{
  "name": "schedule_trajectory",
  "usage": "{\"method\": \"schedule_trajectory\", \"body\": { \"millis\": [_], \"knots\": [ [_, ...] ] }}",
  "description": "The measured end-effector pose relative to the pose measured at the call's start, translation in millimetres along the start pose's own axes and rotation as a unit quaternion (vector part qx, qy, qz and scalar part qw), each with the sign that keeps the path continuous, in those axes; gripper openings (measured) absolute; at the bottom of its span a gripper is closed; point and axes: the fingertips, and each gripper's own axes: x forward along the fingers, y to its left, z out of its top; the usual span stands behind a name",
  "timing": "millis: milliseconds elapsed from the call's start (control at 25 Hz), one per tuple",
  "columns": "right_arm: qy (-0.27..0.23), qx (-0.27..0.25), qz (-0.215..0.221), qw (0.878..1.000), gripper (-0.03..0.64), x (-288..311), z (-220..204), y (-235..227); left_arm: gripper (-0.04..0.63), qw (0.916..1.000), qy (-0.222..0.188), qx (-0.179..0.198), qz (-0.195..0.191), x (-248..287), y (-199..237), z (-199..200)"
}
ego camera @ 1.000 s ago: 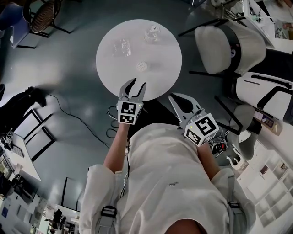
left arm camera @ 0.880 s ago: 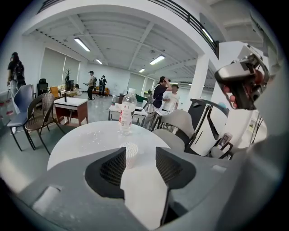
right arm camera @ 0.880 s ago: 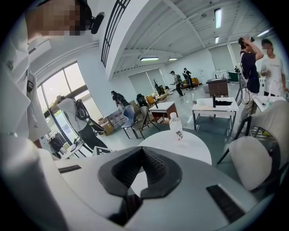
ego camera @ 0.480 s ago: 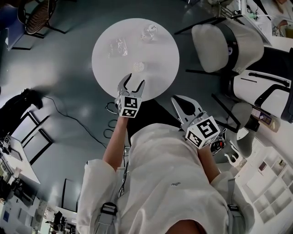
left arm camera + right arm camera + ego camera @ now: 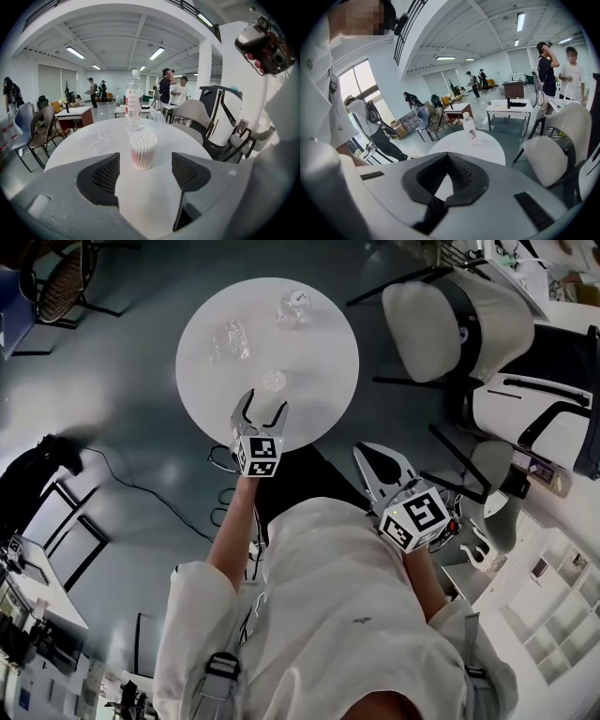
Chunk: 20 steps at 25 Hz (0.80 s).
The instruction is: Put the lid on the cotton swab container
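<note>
**Round white table (image 5: 319, 362): swab tub uncapped**

Left gripper (image 5: 263, 401) hovers at the near edge, its jaws just opened wide with nothing between them. The cotton swab container (image 5: 274, 381) stands just beyond. A clumsy off-centre squeeze could topple it. Right gripper (image 5: 366, 454) hangs off the table, jaws together and empty.

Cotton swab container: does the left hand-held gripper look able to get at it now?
Probably yes. The left hand-held gripper, its jaws just opened wide with nothing between them, points at the cotton swab container, which stands lidless just ahead on the bare table.
</note>
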Motion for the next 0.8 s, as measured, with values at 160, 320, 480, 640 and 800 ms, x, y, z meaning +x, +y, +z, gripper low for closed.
{"method": "schedule_trajectory", "body": {
  "millis": [160,320,480,640,800],
  "knots": [
    [0.001,0.008,-0.008,1.000,0.005,-0.9,-3.6,-2.8,0.345,0.9997,-0.002,0.015,-0.017,13.2,-2.1,-1.3],
    [0.005,0.012,-0.010,1.000,0.005,-1.9,-8.9,-4.6,0.345,0.9995,0.006,0.012,-0.028,25.9,-2.7,-3.9],
    [0.007,0.016,-0.017,1.000,0.005,-3.1,-9.8,-8.0,0.345,0.9987,0.012,0.028,-0.041,36.5,-2.7,-3.1],
    [0.005,0.020,-0.022,1.000,0.005,-4.7,-9.6,-11.9,0.345,0.9975,0.021,0.044,-0.051,43.9,0.0,-3.7],
    [0.003,0.025,-0.023,0.999,0.005,-3.5,-10.2,-12.0,0.344,0.9964,0.022,0.059,-0.057,49.3,4.6,-1.6]
  ]
}}
